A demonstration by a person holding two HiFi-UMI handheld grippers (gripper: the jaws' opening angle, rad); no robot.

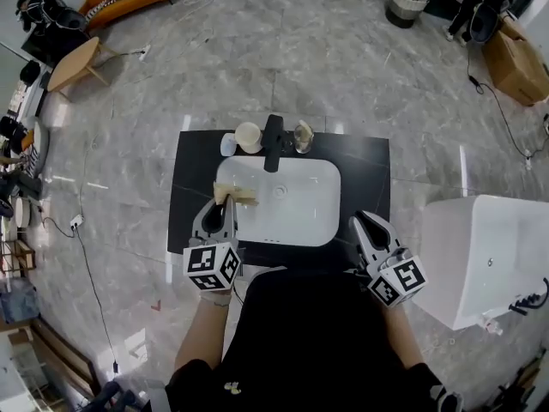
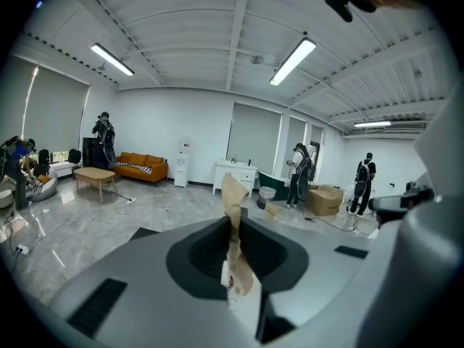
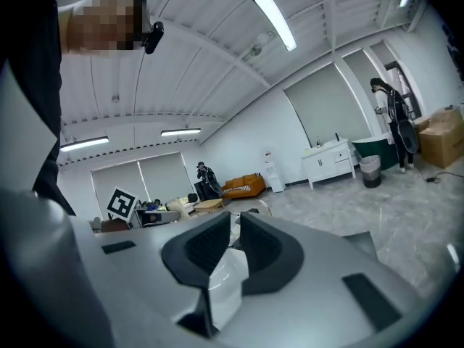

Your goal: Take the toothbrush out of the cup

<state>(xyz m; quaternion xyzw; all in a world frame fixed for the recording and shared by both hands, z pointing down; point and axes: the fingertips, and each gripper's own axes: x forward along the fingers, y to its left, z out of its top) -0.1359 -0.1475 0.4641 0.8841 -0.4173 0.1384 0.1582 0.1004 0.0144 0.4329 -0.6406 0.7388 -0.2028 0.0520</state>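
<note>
On the black counter (image 1: pixel 193 187), behind the white sink (image 1: pixel 317 217), stand a beige cup (image 1: pixel 249 137), a small white cup (image 1: pixel 228 145) and a clear cup (image 1: pixel 303 137) with something pale in it. I cannot make out a toothbrush at this size. My left gripper (image 1: pixel 225 201) hovers over the sink's left rim, shut on a tan crumpled strip (image 1: pixel 237 194), like paper or cloth. In the left gripper view that tan strip (image 2: pixel 233 194) sticks up from between the jaws of the left gripper (image 2: pixel 233 227). My right gripper (image 1: pixel 359 222) is at the counter's front right, shut and empty; the right gripper (image 3: pixel 233 230) shows its jaws together.
A black faucet (image 1: pixel 274 142) rises between the cups at the back of the sink. A white bathtub-like unit (image 1: pixel 485 256) stands to the right of the counter. The counter stands on a grey marble floor, with a bin (image 1: pixel 405 2) and a cardboard box (image 1: pixel 515 63) far behind.
</note>
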